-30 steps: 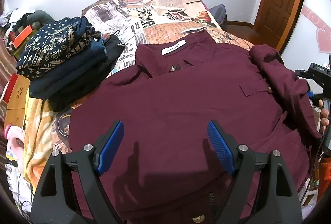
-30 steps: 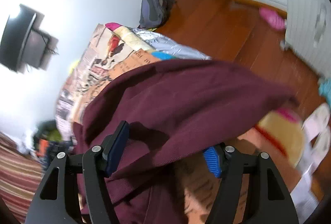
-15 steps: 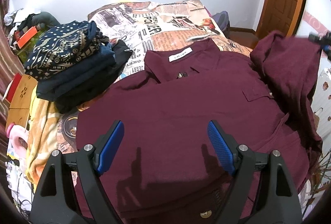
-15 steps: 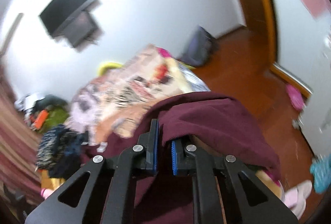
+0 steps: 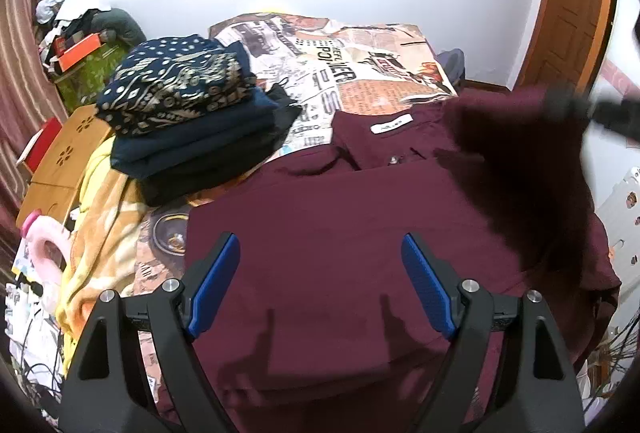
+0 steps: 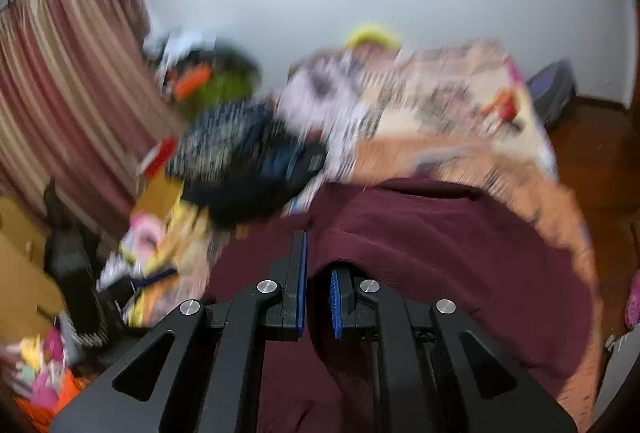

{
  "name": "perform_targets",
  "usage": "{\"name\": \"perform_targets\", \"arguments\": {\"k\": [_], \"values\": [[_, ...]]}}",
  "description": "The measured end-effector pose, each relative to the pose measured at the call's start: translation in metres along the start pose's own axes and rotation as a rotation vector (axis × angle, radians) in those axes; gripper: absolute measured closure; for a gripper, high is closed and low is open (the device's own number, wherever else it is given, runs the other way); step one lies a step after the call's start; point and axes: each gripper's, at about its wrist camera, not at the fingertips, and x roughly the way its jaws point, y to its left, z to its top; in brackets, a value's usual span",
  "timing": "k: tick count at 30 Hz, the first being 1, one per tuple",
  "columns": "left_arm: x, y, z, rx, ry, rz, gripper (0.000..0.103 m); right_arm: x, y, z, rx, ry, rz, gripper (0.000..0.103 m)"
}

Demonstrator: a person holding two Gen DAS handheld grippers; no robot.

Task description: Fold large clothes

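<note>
Since a second ago my right gripper (image 6: 318, 293) has clamped the sleeve (image 5: 516, 153) and lifted it over the maroon shirt (image 5: 340, 233), spread on the bed. Left gripper (image 5: 320, 285) hovers above the shirt, wide open, empty. Sleeve-fold step; next, lay it flat across the chest.

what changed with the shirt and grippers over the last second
The right gripper, open around the sleeve a second ago, shut on it, then lifted and carried it inward over the maroon shirt. The sleeve, earlier lying along the shirt's right edge, now hangs raised over the right shoulder. The left gripper stayed open above the shirt's lower part, holding nothing. The pile of folded clothes has not moved.
</note>
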Motion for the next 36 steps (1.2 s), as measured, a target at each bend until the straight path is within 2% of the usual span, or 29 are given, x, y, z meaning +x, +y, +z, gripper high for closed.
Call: {"name": "perform_targets", "arguments": {"k": [3,6,11,16,20,22,24,28,34,36], "values": [[-0.002,0.007,-0.004,-0.009,0.004,0.011,0.021,0.036,-0.001,-0.021,0.017,0.139,0.024,0.094],[-0.004,0.011,-0.007,-0.015,0.007,0.015,0.021,0.053,-0.005,-0.034,0.050,0.217,0.018,0.094],[-0.007,0.009,-0.005,-0.005,0.001,0.012,0.021,0.047,-0.011,-0.029,0.103,0.247,0.025,0.089],[-0.011,-0.008,0.007,0.033,-0.029,-0.009,0.021,0.008,-0.018,-0.021,0.126,0.149,0.006,0.067],[-0.013,-0.028,0.018,0.074,-0.052,-0.036,0.020,-0.027,-0.027,-0.017,0.122,0.037,-0.078,0.060],[-0.012,-0.042,0.025,0.102,-0.058,-0.060,0.020,-0.045,-0.034,-0.017,0.126,-0.024,-0.139,0.051],[-0.011,-0.056,0.031,0.133,-0.062,-0.079,0.020,-0.062,-0.042,-0.017,0.130,-0.081,-0.196,0.050],[-0.004,-0.089,0.040,0.201,-0.056,-0.136,0.019,-0.087,-0.061,-0.020,0.160,-0.140,-0.282,0.050],[0.009,-0.142,0.048,0.319,-0.025,-0.201,0.019,-0.114,-0.088,-0.029,0.179,-0.187,-0.444,0.050],[0.014,-0.156,0.049,0.346,-0.003,-0.244,0.018,-0.120,-0.097,-0.034,0.181,-0.191,-0.501,0.050]]}}
